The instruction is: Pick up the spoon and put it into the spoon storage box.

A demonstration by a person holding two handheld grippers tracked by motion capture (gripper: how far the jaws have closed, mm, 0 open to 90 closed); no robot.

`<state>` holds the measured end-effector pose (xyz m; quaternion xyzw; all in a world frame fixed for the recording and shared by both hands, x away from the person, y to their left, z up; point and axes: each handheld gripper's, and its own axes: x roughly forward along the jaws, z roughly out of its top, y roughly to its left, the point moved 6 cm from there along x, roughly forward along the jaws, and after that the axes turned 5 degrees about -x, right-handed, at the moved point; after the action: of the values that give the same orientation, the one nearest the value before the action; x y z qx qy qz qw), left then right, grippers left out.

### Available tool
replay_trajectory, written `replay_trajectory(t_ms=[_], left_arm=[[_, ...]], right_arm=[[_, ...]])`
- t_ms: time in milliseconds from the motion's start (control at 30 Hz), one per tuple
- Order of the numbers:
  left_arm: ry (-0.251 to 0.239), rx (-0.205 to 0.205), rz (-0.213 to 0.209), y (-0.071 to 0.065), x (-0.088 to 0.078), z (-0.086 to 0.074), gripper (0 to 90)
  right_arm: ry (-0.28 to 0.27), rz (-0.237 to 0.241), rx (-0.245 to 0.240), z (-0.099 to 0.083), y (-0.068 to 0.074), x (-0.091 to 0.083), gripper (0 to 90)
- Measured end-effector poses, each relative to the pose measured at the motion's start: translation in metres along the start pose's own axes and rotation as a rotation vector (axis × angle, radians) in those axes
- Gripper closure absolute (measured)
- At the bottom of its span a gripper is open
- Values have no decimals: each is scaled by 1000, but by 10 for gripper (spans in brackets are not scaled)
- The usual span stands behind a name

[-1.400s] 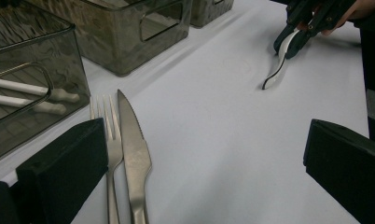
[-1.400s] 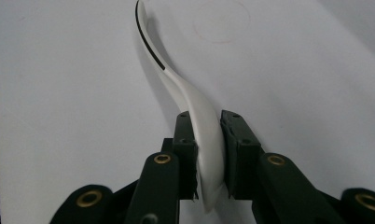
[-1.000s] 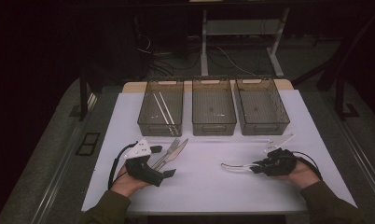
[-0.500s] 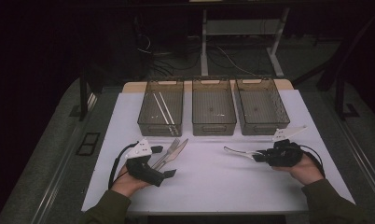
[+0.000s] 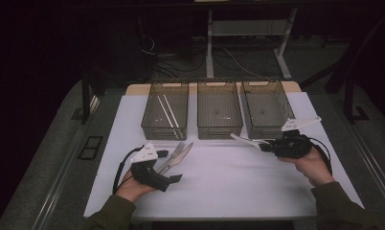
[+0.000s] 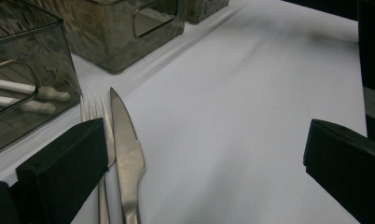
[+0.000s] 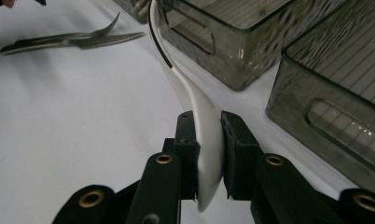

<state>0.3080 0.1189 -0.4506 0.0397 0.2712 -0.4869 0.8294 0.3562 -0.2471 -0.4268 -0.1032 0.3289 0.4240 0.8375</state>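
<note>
High view: the right gripper (image 5: pixel 263 145) has lifted a white spoon (image 5: pixel 245 140) off the table (image 5: pixel 238 191) and now holds it in front of the bins.

Compared with a second ago, the right hand (image 5: pixel 309 163) sits higher and closer to the right bin (image 5: pixel 265 103), the spoon raised with it, while the left gripper (image 5: pixel 174 167) has stayed put beside the fork (image 5: pixel 174 152) and knife (image 5: pixel 181 154). Right gripper view adds what the high view cannot resolve: both black jaws are clamped on the spoon's bowl end, with its handle curving up toward the middle bin (image 7: pixel 223 42). Left gripper view shows its jaws standing wide apart with nothing between them, the fork (image 6: pixel 101 135) and knife (image 6: pixel 127 154) lying just inside the left jaw, and two white sticks (image 6: pixel 27 95) resting in the left bin (image 6: pixel 59 70).
</note>
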Motion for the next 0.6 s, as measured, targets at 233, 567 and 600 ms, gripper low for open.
replay_trajectory(t_ms=[233, 567, 600], left_arm=[[-5, -2, -2, 0, -1, 0, 0], [-16, 1, -11, -2, 0, 2, 0], [-15, 1, -10, -2, 0, 2, 0]], right_arm=[[-30, 4, 2, 14, -1, 6, 774], [-44, 1, -4, 35, -4, 18, 774], [-45, 0, -8, 37, -4, 20, 774]])
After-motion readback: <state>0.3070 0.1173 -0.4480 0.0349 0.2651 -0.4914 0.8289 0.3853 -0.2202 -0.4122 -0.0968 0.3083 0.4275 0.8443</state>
